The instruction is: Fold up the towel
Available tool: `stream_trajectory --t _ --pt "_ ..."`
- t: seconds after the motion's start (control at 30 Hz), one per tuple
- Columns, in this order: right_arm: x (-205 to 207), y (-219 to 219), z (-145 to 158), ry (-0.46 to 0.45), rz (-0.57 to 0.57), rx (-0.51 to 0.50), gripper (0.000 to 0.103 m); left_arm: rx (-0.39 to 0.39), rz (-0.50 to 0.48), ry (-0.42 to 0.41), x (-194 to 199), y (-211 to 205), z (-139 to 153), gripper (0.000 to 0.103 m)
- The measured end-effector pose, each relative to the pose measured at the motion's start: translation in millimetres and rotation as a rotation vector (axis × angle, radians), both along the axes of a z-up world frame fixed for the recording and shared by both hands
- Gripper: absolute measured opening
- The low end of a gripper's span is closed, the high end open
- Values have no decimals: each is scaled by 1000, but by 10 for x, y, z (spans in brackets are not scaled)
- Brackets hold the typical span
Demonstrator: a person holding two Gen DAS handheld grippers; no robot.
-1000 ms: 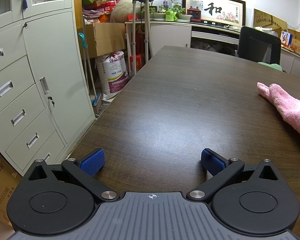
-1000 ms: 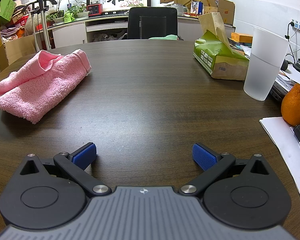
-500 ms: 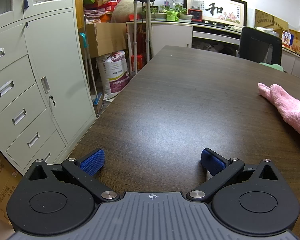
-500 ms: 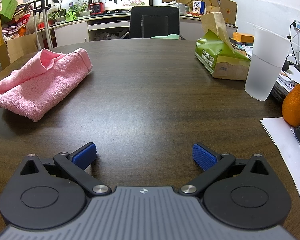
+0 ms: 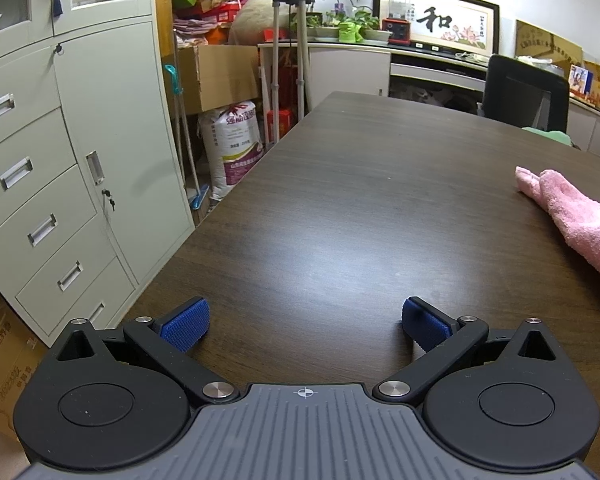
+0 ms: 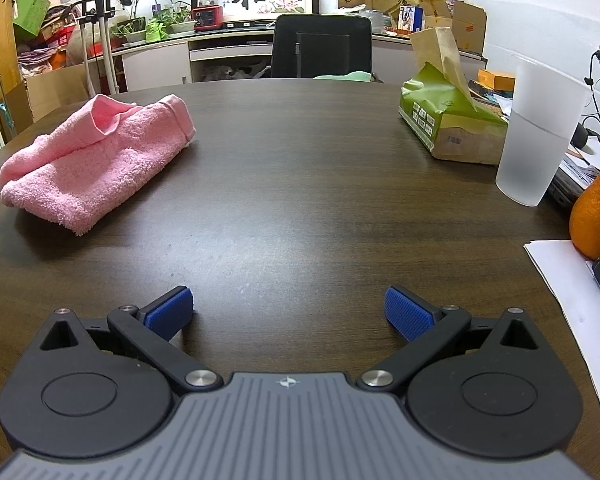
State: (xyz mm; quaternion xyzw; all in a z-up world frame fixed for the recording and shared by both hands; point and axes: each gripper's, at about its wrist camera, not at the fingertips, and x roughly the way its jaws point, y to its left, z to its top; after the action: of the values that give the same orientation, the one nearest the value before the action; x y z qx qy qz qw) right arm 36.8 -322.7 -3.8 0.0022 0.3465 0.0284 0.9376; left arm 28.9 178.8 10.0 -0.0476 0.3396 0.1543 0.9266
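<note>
The pink towel (image 6: pixel 96 160) lay loosely bunched on the dark wooden table (image 6: pixel 300 184), on the left side of the right wrist view, with a raised fold near its far end and a frayed corner toward the camera. In the left wrist view only part of the same towel (image 5: pixel 576 216) showed at the right edge, so its full outline could not be made out from there.

The right gripper (image 6: pixel 288 308) sat low over bare table, well apart from the towel, its blue pads (image 6: pixel 408 312) spread wide with nothing between them. The left gripper (image 5: pixel 304 322) was likewise spread apart and empty above the table near its left edge, the towel off to its right and not touching either finger.

Farther out on the right stood a frosted plastic cup (image 6: pixel 540 136), and just behind it a green tissue pack (image 6: pixel 444 120) with brown paper sticking up. An orange (image 6: pixel 596 224) rested near white paper (image 6: pixel 560 276) at the table's right edge. A black office chair (image 6: pixel 320 48) stood at the far end. To the left of the table, a pale filing cabinet (image 5: pixel 72 152) lined the wall.
</note>
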Motion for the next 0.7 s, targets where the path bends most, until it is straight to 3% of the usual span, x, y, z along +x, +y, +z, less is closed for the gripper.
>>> stream_trajectory --t 0.4,0.7 --pt "-6 7 -2 0 -1 -3 103 -13 -90 0 32 -333 40 103" --pt "-6 5 -2 0 -1 -3 103 -15 -165 -81 120 -651 242 103"
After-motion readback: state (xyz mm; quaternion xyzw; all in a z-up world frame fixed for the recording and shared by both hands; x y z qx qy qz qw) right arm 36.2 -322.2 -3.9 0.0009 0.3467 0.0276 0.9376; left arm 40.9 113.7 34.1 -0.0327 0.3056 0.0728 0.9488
